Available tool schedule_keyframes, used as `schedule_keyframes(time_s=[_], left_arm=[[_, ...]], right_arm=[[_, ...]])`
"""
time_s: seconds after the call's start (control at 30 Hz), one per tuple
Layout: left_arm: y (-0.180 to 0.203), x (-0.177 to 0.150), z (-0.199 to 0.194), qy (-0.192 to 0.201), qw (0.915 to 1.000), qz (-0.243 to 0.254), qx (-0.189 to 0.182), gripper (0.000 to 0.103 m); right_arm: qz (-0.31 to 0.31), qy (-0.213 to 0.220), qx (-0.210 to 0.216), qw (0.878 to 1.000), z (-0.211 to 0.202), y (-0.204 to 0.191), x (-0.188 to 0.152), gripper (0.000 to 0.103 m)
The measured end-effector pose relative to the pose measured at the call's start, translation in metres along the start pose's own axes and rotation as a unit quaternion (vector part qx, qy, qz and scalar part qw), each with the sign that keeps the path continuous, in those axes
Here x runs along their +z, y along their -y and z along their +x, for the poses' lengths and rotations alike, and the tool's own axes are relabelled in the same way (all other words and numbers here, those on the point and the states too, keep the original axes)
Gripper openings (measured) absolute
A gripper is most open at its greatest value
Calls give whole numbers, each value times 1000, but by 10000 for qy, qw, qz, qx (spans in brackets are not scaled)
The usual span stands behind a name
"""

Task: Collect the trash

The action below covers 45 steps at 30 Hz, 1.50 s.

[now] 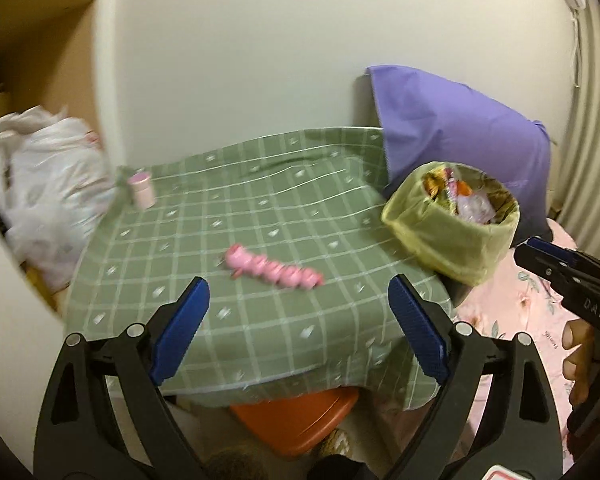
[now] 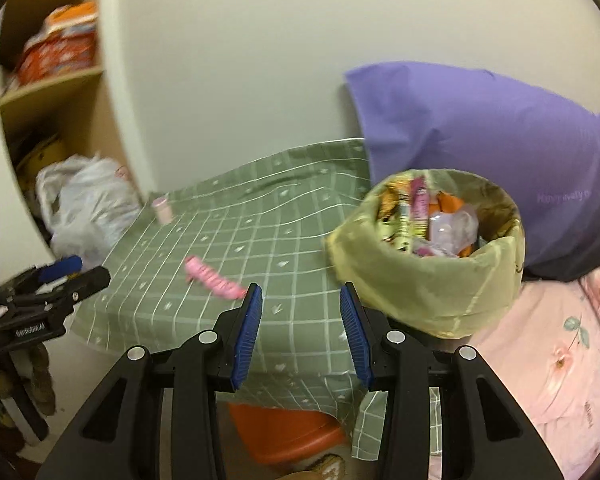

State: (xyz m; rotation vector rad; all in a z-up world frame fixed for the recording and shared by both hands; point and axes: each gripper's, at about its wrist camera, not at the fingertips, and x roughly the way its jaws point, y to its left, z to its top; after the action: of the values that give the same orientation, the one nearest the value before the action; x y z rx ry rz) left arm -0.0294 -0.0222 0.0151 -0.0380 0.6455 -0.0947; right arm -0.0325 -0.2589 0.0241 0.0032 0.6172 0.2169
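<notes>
Bag (image 1: 56,188): a white plastic bag is lying left of the table, off its far-left corner, below the shelf.
Shelf (image 2: 52,80): it is standing left of the table, holding red and orange packets.
Tube (image 1: 142,190): a small pink tube is standing upright on the table's far-left corner.
Table (image 1: 260,208): it is wearing a green checked cloth, and an orange stool (image 1: 296,420) is showing under its near edge.
Wrapper (image 1: 274,270): the pink wrapper is lying flat near the middle of the table, blurred, touching neither gripper.
Left gripper (image 1: 298,332): it is hovering over the table's near edge, fingers spread wide, holding nothing.
Right gripper (image 2: 300,336): it is hanging at the table's near-right corner, jaws parted and empty.
Bin (image 2: 432,280): lined in yellow-green, it is sitting at the table's right edge, already holding coloured wrappers.
Pillow (image 2: 500,140): a purple pillow is leaning on the wall at the table's far-right corner, behind the bin.
Bedding (image 2: 548,360): pink floral fabric is lying right of the table.
</notes>
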Motion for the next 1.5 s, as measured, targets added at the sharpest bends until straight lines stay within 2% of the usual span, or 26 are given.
schedule_keyframes(time_s=[0.13,0.37,0.57,0.77,1.5], left_arm=[[-7,-16,-24,21,9996,-95,249,87],[-10,-23,-53,251,9978,-76,616,87],[-10,-23,-66,383,9977,12,562,87],[-11,-22,-70,402,9979,91,509,87],[-32,-22,-74,455,9973,-148,563,87]], right_arm=[[-102,90,123,9998,-18,-22,-11,39],[-245,222,171,9993,-30,-41,-18,39],[-369,328,2,9988,-34,-54,-19,39],[-238,344,19,9991,-35,-58,-21,39],[-381,322,79,9987,-25,-74,-13,39]])
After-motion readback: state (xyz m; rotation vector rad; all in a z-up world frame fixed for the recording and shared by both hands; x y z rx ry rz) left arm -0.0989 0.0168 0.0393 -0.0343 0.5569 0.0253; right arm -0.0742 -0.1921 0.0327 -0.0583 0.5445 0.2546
